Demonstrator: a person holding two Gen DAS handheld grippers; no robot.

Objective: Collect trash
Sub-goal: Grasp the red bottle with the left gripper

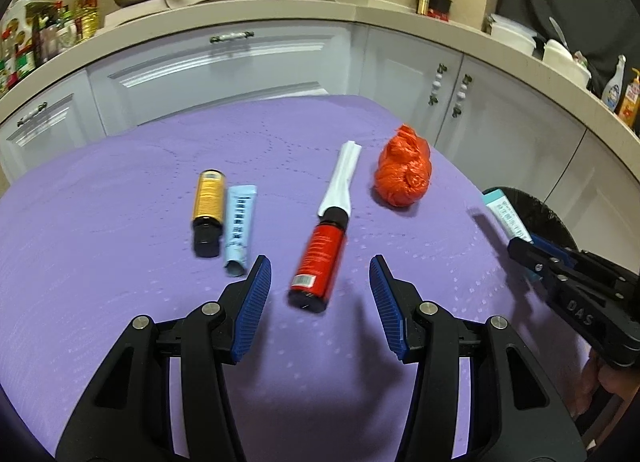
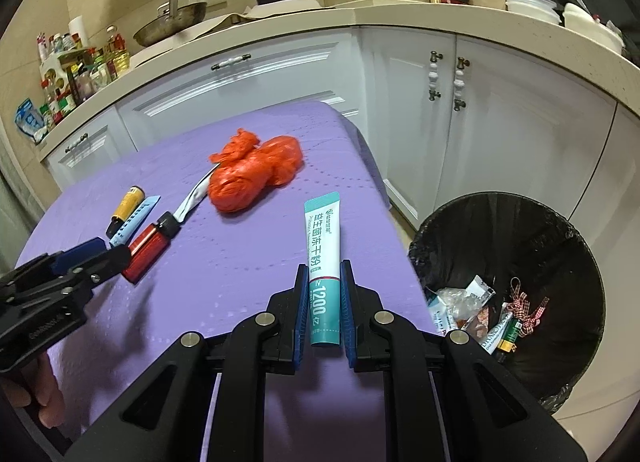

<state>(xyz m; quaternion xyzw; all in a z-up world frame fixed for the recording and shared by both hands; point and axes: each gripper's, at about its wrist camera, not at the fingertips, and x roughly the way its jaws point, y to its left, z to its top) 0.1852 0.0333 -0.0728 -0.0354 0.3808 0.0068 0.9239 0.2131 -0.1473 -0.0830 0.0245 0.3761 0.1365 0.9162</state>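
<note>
Right tongs (image 2: pixel 324 302): clamped tight on a teal and white tube (image 2: pixel 323 258), held over the purple cloth's (image 2: pixel 240 262) edge beside the bin.
Tube writing: "1200" in large white digits, with Chinese characters above.
Left tongs (image 1: pixel 320 294): jaws apart, holding nothing, hovering just short of the red bottle (image 1: pixel 318 262).
Bin (image 2: pixel 560 230): black, lined, on the floor just past the cloth's right edge; inside lie wrappers, a clear crumpled bag, a checked ribbon and small packets.
On the cloth, away from the bin: red crumpled bag (image 1: pixel 404 174), white paper strip (image 1: pixel 342 182), red bottle, pale blue tube (image 1: pixel 239 230), yellow bottle (image 1: pixel 207 210).
Views: only the right camera shows the bin's contents; the left camera shows "DAS" on the right tongs' body.
</note>
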